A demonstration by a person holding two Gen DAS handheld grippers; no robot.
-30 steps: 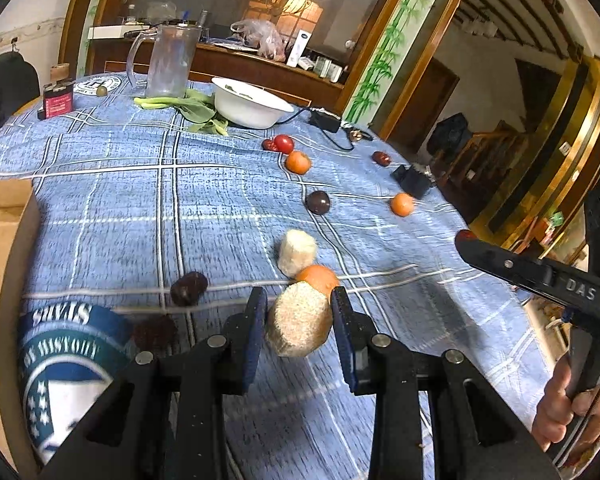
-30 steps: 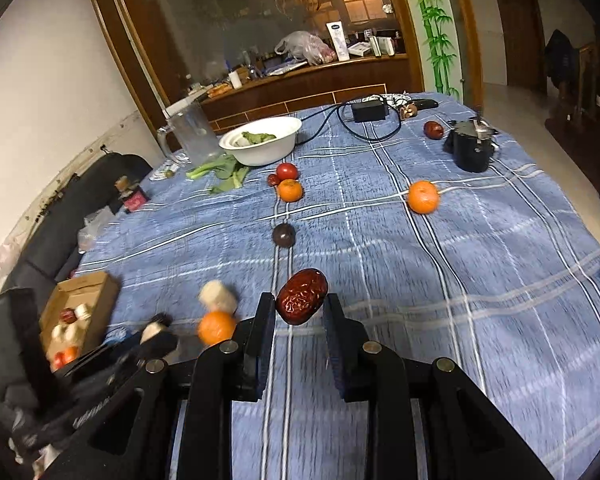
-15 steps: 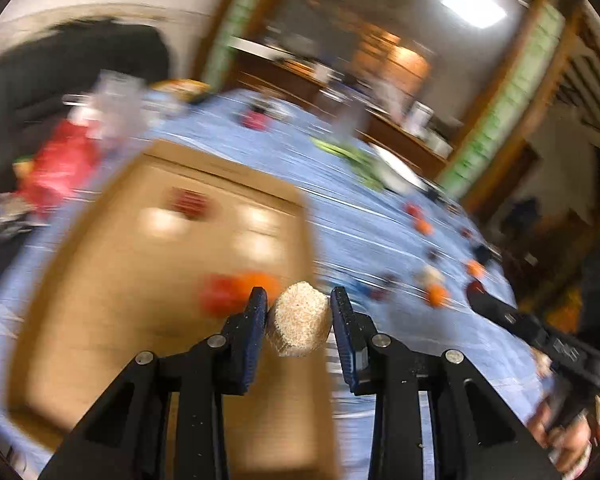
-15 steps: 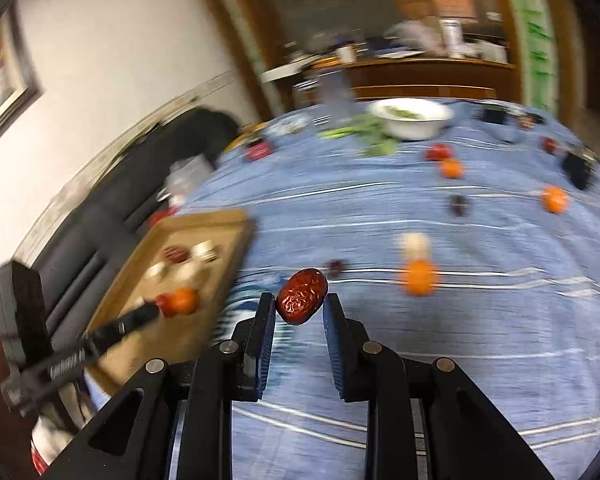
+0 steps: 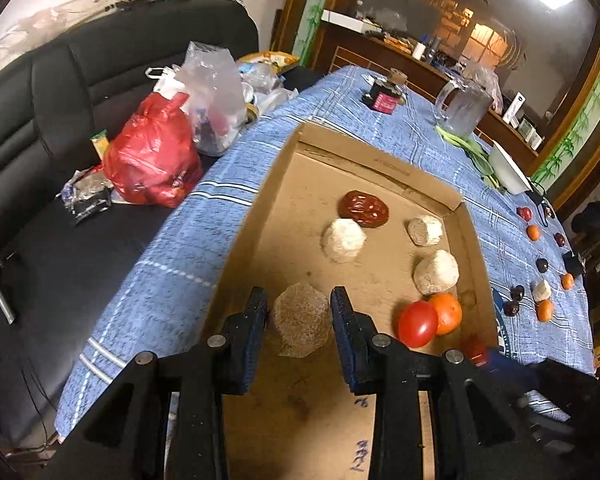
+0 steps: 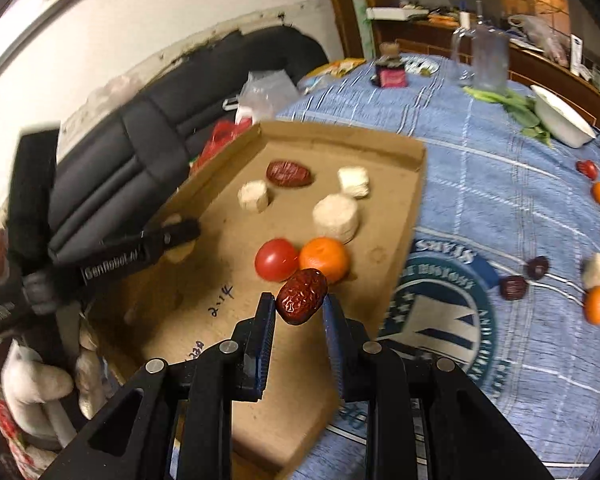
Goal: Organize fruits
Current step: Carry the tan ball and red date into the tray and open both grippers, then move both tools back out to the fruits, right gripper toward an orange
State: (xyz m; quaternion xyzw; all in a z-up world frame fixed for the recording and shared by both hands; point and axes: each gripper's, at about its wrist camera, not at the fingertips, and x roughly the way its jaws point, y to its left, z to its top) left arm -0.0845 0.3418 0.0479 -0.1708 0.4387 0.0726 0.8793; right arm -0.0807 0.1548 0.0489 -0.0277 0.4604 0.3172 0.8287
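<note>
My left gripper (image 5: 299,322) is shut on a pale cut fruit chunk (image 5: 301,325), held over the near left part of the cardboard tray (image 5: 296,184). It also shows in the right wrist view (image 6: 180,236). My right gripper (image 6: 299,316) is shut on a red date (image 6: 303,290) above the tray's (image 6: 404,216) near right side. In the tray lie a red date (image 5: 363,208), three pale chunks (image 5: 343,239), a tomato (image 5: 417,323) and an orange (image 5: 446,313).
Loose fruits (image 6: 596,303) lie on the blue checked tablecloth (image 6: 500,168) to the right of the tray. A glass pitcher (image 5: 462,109), a white bowl (image 6: 560,120) and greens stand farther back. A black sofa with plastic bags (image 5: 156,160) borders the table on the left.
Both grippers have swung left from the loose fruits on the cloth to over the cardboard tray, each still holding its piece.
</note>
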